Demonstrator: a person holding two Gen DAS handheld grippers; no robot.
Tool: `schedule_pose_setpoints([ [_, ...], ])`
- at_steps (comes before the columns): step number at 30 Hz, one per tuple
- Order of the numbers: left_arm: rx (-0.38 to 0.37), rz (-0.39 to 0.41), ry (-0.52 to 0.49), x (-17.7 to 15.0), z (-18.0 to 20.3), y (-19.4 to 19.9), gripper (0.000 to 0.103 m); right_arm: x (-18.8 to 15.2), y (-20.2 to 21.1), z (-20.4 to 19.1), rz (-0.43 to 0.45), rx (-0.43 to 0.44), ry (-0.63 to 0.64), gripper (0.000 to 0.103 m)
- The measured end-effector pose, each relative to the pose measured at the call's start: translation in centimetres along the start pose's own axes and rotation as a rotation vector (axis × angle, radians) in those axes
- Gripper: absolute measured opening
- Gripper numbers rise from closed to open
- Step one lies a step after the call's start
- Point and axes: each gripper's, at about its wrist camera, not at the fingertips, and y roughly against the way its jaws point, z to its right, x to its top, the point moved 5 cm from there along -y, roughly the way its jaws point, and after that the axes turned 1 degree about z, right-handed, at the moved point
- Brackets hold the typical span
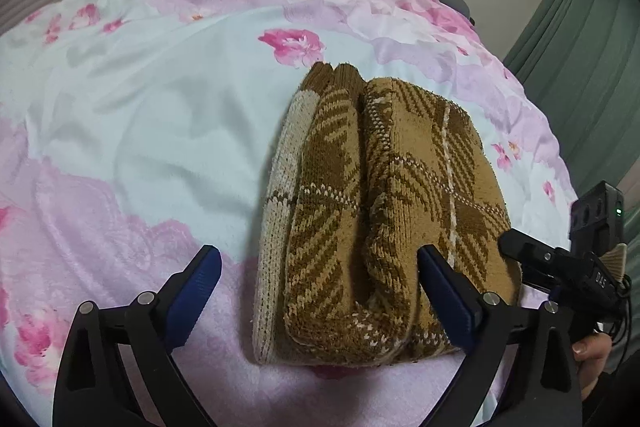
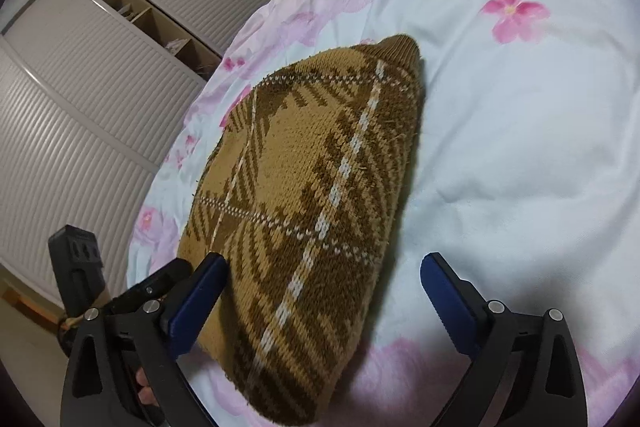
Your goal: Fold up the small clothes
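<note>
Left wrist view: folded brown plaid knit sweater (image 1: pixel 384 211) lies right of centre on the floral pink-and-white bedsheet (image 1: pixel 140 115), cream inner layer showing along its left edge. Left gripper (image 1: pixel 320 291) jaws spread wide, nothing held; its right blue pad (image 1: pixel 448 303) touches or sits just over the sweater's near end, hard to tell which. Right gripper (image 1: pixel 520 251) enters at the lower right edge, tip at the sweater's right side.

Right wrist view: sweater (image 2: pixel 304 195) fills centre, tapering toward upper centre. Right gripper (image 2: pixel 324 303) jaws wide apart, empty, left pad (image 2: pixel 200 303) against the sweater's near left edge. Left gripper (image 2: pixel 160 279) shows at lower left. Louvred wardrobe (image 2: pixel 80 99) at upper left.
</note>
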Motion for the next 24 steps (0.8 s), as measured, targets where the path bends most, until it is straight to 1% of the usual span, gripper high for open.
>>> schedule_pose_setpoints([
  [8, -0.074, -0.052, 0.022, -0.4, 0.4, -2.3, 0.1, 0.6, -3.0, -0.7, -0.067, 0.061, 0.016, 0.098],
  [12, -0.119, -0.074, 0.048, -0.5, 0.4, -3.2, 0.1, 1.0, -4.3, -1.1, -0.094, 0.08, 0.026, 0.1],
  [16, -0.152, -0.084, 0.054, -0.5, 0.8, -4.0, 0.099, 1.5, -5.4, -1.5, -0.109, 0.082, 0.035, 0.1],
  [18, -0.17, -0.084, 0.057, -0.5, 0.9, -4.2, 0.098, 1.6, -5.7, -1.6, -0.118, 0.087, 0.035, 0.099],
  [20, -0.189, -0.082, 0.063, -0.4, 1.1, -4.3, 0.091, 1.9, -5.9, -1.7, -0.121, 0.098, 0.032, 0.093],
  [22, -0.212, -0.081, 0.063, -0.3, 1.3, -4.1, 0.078, 2.1, -5.8, -1.3, -0.111, 0.123, -0.003, 0.08],
  [23, -0.217, -0.079, 0.058, -0.3, 1.4, -4.0, 0.075, 2.3, -5.7, -1.1, -0.103, 0.134, -0.021, 0.076],
  [24, -0.22, -0.077, 0.051, -0.4, 1.7, -3.8, 0.07, 2.3, -5.4, -1.2, -0.093, 0.147, -0.042, 0.07],
])
